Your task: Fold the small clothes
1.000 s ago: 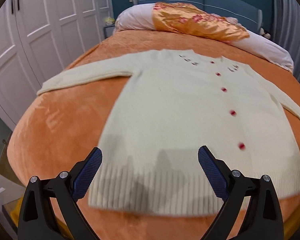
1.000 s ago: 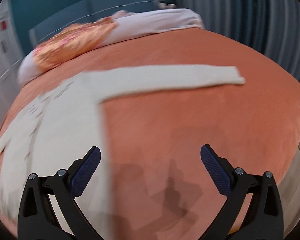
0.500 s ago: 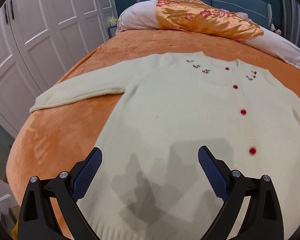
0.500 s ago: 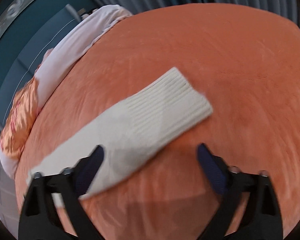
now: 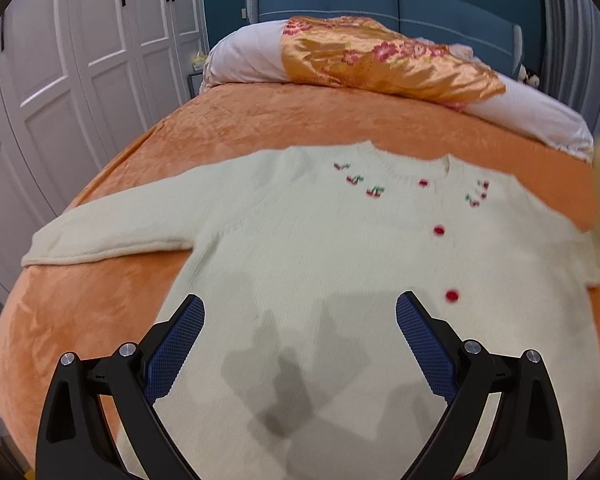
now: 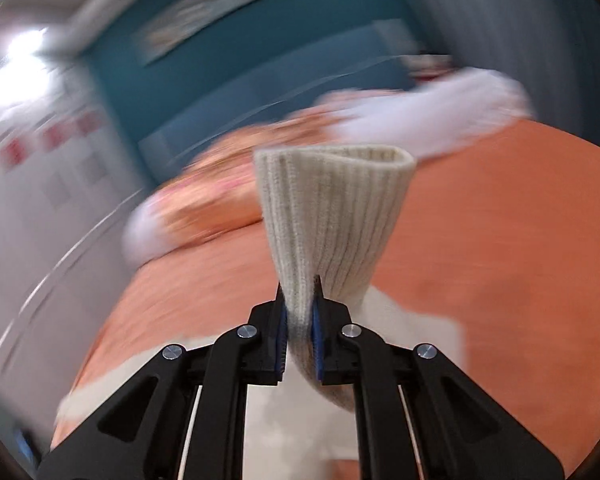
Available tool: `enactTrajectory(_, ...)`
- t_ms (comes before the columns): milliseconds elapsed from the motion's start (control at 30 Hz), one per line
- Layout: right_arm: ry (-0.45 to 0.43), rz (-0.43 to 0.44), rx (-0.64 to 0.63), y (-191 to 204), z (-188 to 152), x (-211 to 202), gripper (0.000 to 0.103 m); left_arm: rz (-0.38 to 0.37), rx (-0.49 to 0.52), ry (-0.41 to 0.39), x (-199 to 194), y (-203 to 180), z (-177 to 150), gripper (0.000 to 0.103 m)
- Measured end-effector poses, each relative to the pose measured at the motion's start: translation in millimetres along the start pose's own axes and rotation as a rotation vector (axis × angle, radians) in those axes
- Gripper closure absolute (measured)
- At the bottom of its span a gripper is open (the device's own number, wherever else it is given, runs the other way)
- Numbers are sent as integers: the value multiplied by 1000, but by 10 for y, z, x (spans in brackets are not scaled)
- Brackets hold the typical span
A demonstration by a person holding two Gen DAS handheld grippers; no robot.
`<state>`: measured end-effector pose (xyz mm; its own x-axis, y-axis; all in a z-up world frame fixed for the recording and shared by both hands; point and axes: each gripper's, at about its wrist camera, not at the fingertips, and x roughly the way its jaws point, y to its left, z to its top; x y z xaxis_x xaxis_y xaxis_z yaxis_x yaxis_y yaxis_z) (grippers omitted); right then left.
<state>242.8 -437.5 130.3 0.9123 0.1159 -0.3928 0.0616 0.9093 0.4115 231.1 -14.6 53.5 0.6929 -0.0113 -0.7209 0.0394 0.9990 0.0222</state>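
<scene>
While the left gripper hangs above the cardigan with its jaws spread wide and nothing between them, the right gripper is clenched on the ribbed cuff of one sleeve; the cuff stands up from the pads, clear of the bed; the cardigan body lies flat, buttons up, across the middle of the bed, its other sleeve reaching toward the left edge; no brand, label or legible writing shows in either view.

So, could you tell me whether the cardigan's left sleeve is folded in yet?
Not yet: the left sleeve lies stretched out flat on the orange bedspread, away from the cardigan body.
</scene>
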Motion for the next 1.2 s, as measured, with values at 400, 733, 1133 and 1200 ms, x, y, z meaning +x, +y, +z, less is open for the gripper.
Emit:
enactTrajectory(400, 532, 300, -262, 2163, -2021, 1859, 85, -138, -125, 14, 350, 291, 379, 8)
enactTrajectory(733, 367, 235, 34, 928, -1649, 780, 53, -303, -381, 139, 1044, 458, 330, 8)
enactTrajectory(1133, 296, -6, 382, -331, -1668, 536, 76, -420, -324, 181, 1278, 155, 576, 95)
enactTrajectory(1200, 284, 6, 414, -357, -1605, 609, 91, -434, -277, 80, 1102, 136, 799, 95)
